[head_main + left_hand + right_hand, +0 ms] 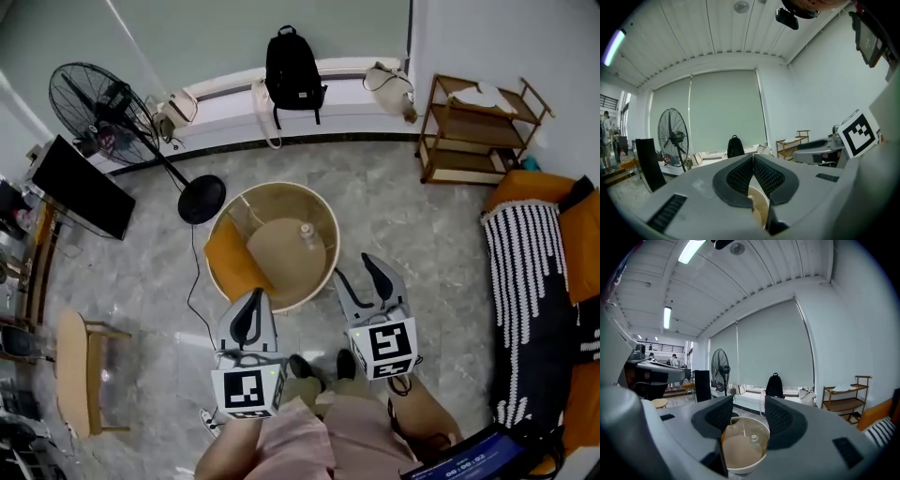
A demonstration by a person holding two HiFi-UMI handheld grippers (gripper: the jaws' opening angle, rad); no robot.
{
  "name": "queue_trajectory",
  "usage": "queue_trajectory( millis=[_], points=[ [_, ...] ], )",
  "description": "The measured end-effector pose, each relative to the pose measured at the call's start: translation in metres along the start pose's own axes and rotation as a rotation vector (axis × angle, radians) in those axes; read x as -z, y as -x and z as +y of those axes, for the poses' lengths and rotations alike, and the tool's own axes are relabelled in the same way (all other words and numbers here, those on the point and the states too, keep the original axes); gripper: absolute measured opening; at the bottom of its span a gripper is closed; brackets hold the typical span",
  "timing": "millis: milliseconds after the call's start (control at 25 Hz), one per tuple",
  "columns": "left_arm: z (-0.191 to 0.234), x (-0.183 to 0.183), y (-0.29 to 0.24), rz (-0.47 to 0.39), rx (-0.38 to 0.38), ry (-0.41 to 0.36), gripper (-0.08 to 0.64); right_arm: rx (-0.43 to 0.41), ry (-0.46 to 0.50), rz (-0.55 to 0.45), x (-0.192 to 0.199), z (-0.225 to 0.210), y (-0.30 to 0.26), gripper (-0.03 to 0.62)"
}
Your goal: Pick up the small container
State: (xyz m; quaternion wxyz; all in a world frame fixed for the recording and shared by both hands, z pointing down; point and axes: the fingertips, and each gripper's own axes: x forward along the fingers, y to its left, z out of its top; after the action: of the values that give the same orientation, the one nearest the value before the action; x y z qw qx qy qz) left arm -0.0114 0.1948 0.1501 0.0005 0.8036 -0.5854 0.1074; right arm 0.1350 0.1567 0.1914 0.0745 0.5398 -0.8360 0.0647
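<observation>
The small container (307, 232), a clear little bottle with a pale cap, stands upright on the tan top of a round table (281, 298), towards its right side. In the right gripper view the small container (753, 438) shows low between the jaws, on the round table (763, 426) some way ahead. My right gripper (360, 274) is open and empty, near the table's front right rim. At the front left rim my left gripper (253, 302) has its jaws pressed together with nothing between them. The left gripper (753, 157) sees only a sliver of the table (758, 206) below its pads.
A standing fan (103, 112) and a black panel (82, 187) are at the left, with a wooden stool (80, 370) below them. A backpack (292, 66) and bags lean on the far ledge. A wooden shelf (473, 127) and a sofa with a striped blanket (530, 281) fill the right.
</observation>
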Motion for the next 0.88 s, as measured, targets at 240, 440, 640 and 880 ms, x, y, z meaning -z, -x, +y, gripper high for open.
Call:
queue_trajectory(
  millis=[240,440,640,880],
  points=[
    [0.025,0.01,-0.035,0.009,-0.028,0.041,0.012,-0.02,0.015,0.028,0.002,-0.007,-0.046,0.216],
    [0.062,0.012,-0.077,-0.011,-0.038,0.07,0.012,-0.026,0.042,0.032,-0.006,-0.004,-0.097,0.218],
    [0.105,-0.003,-0.134,-0.057,-0.021,0.072,0.012,-0.017,0.054,0.029,-0.023,-0.008,-0.16,0.218],
    [0.15,-0.027,-0.177,-0.119,0.011,0.062,0.012,0.015,0.089,-0.01,-0.057,-0.005,-0.215,0.219]
  ],
)
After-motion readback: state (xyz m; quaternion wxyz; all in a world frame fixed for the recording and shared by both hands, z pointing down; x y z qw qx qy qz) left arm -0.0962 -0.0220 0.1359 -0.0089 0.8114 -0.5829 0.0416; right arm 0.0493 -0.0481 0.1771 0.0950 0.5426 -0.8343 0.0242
